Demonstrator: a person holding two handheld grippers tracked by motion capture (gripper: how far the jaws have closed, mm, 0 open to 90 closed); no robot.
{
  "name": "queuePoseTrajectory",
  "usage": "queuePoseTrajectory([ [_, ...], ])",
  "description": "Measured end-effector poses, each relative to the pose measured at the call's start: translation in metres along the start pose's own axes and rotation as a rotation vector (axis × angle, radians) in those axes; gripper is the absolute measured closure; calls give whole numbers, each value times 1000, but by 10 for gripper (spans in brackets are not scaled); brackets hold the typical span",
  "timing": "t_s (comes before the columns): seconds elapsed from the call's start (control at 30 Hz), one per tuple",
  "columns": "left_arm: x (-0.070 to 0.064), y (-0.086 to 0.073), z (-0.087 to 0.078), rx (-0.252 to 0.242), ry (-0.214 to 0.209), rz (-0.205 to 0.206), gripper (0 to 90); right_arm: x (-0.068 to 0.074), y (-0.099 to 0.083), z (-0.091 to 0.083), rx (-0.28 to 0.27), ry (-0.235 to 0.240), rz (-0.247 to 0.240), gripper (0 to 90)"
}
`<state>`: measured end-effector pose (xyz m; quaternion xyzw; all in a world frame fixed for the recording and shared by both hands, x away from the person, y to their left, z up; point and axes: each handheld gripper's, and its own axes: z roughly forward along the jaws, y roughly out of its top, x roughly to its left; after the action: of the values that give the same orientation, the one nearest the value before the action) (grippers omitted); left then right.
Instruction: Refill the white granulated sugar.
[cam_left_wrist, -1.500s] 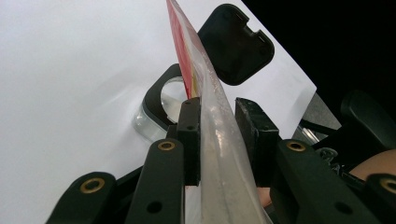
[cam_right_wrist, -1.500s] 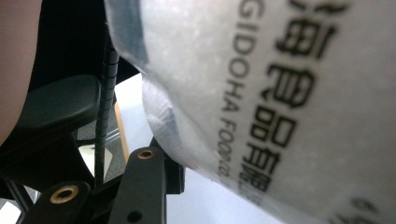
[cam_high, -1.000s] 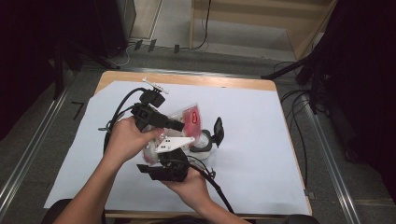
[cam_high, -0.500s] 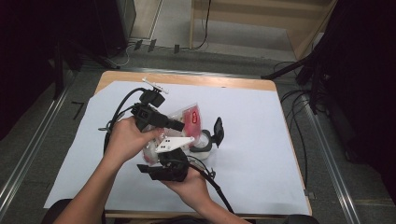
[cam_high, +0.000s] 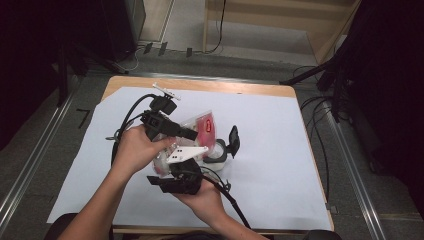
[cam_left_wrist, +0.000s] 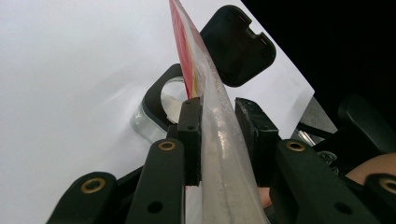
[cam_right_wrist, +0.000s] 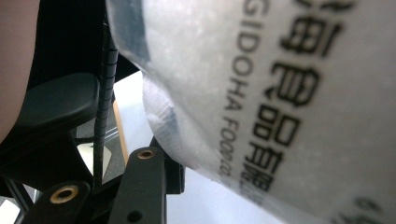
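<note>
A translucent plastic bag (cam_high: 200, 127) with red contents and printed lettering is held up over the white sheet between both grippers. My left gripper (cam_high: 192, 134) comes in from the left and is shut on the bag's edge (cam_left_wrist: 219, 140), a pad on each side. My right gripper (cam_high: 186, 161) reaches up from below, and the bag (cam_right_wrist: 280, 93) lies close across its camera. One black finger (cam_right_wrist: 156, 170) presses against the bag; the other jaw is hidden behind it. Just right of the bag stands a clear jar (cam_high: 217, 156) with a black rim (cam_left_wrist: 156, 98) and an open black flip lid (cam_left_wrist: 238, 46).
The white sheet (cam_high: 280, 150) covers most of the wooden table (cam_high: 225, 86), with bare sheet on the right and far sides. Cables (cam_high: 131, 112) trail from the left gripper. Dark equipment and floor rails surround the table.
</note>
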<state>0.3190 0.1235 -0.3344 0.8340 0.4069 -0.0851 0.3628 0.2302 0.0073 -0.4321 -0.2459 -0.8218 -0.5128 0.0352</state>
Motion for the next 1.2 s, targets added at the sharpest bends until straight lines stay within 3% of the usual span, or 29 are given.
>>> queuePoseTrajectory([
  [1.2,0,0,0,1,-2,-2,727,1,0,0,6,-14,-23,633],
])
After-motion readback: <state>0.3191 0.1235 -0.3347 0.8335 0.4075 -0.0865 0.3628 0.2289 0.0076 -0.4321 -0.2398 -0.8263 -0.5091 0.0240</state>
